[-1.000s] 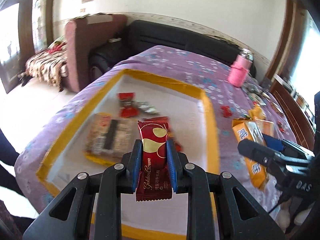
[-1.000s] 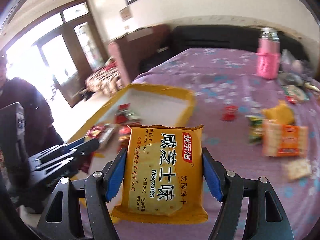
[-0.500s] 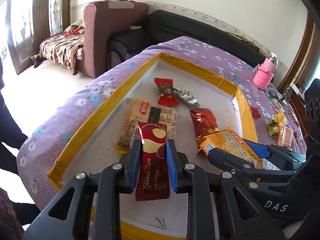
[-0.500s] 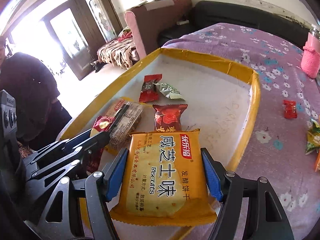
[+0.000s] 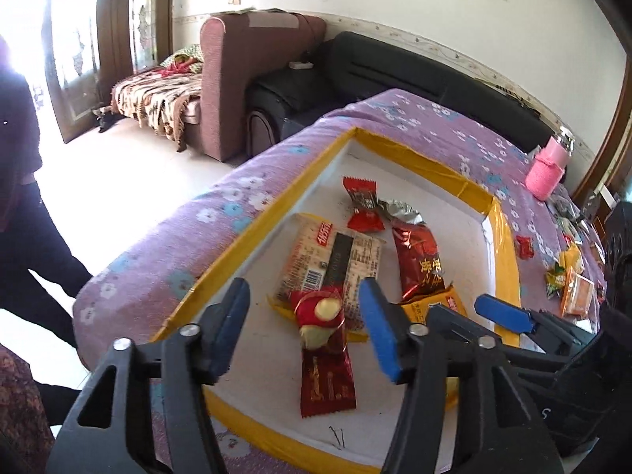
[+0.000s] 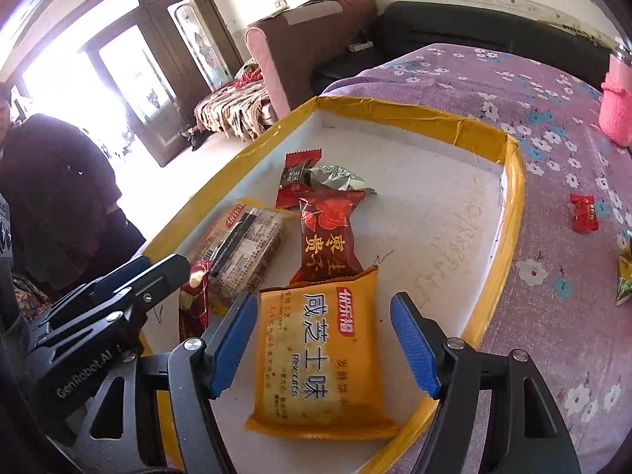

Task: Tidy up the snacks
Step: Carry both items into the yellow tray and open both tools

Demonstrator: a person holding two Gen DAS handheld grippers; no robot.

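Both grippers hang over the tray [image 6: 513, 181] with jaws apart, holding nothing. Between the left gripper [image 5: 304, 328] jaws lies the red bar [image 5: 326, 359], and between the right gripper [image 6: 324, 339] jaws the biscuit pack [image 6: 320, 359], each lengthwise along the fingers. Loose snacks [image 6: 584, 212] on the cloth lie nearer the right one.

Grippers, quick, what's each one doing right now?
Left tool: open, red snack lies between its fingers.
Right tool: open, biscuit pack lies between its fingers.
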